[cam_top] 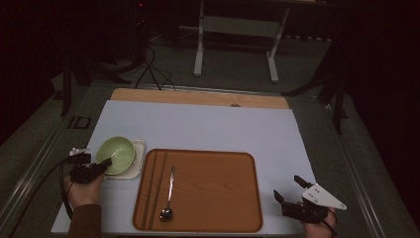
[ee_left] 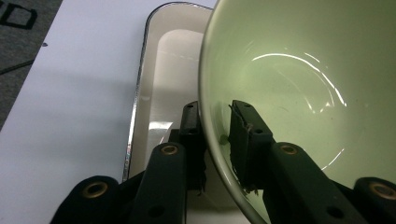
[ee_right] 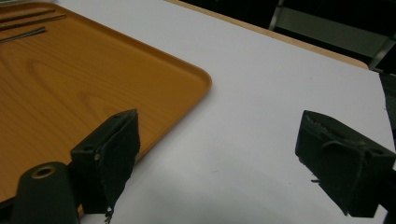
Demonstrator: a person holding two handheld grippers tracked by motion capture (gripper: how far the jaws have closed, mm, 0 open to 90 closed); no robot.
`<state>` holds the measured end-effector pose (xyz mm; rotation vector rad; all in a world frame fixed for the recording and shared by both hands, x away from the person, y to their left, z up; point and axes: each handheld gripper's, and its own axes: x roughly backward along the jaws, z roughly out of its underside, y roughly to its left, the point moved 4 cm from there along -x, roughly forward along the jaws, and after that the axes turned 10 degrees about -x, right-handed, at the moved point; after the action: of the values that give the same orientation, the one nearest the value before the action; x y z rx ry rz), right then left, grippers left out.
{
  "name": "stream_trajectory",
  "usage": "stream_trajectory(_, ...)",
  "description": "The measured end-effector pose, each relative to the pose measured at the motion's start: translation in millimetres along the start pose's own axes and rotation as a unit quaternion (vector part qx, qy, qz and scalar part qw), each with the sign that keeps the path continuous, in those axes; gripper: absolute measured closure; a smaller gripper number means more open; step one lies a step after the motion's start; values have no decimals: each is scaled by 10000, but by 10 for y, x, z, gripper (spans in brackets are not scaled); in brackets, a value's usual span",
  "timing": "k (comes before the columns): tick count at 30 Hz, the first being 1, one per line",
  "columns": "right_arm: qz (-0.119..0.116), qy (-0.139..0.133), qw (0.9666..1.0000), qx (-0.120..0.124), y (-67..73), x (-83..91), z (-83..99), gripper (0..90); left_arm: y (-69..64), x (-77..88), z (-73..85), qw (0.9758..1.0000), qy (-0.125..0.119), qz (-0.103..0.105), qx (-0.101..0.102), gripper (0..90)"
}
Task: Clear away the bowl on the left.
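My left tongs pinch the green bowl rim above the white dish, not yet lifted; right tongs gape empty beside the tray

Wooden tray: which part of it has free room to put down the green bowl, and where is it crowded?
On the wooden tray, the wide patch right of the spoon, up to the right rim, is bare. Its left strip is crowded: chopsticks lie along the edge beside the spoon. The left claw straddles the green bowl rim over the white dish.
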<state>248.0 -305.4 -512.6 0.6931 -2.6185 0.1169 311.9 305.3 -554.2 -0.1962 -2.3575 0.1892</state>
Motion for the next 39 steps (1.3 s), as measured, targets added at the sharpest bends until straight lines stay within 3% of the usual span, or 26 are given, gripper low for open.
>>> stream_trajectory(12, 8, 24, 10000, 16, 0, -5, 3, 138, -4, -16, -31, 9987, -325, 245, 305, 839)
stream_trajectory(14, 9, 20, 10000, 6, -1, -4, 3, 138, -17, -9, -33, 9989, -331, 194, 273, 842)
stream_trajectory(22, 16, 29, 10000, 3, -6, 0, 4, 138, 15, 25, -30, 9973, -468, 260, 509, 839)
stream_trajectory(30, 25, 29, 10000, -3, -11, 2, 5, 138, 6, 90, -56, 9961, -565, 355, 574, 837)
stream_trajectory(39, 20, 11, 10000, 1, -12, 3, 3, 138, -93, 179, -89, 9954, -645, 538, 454, 833)
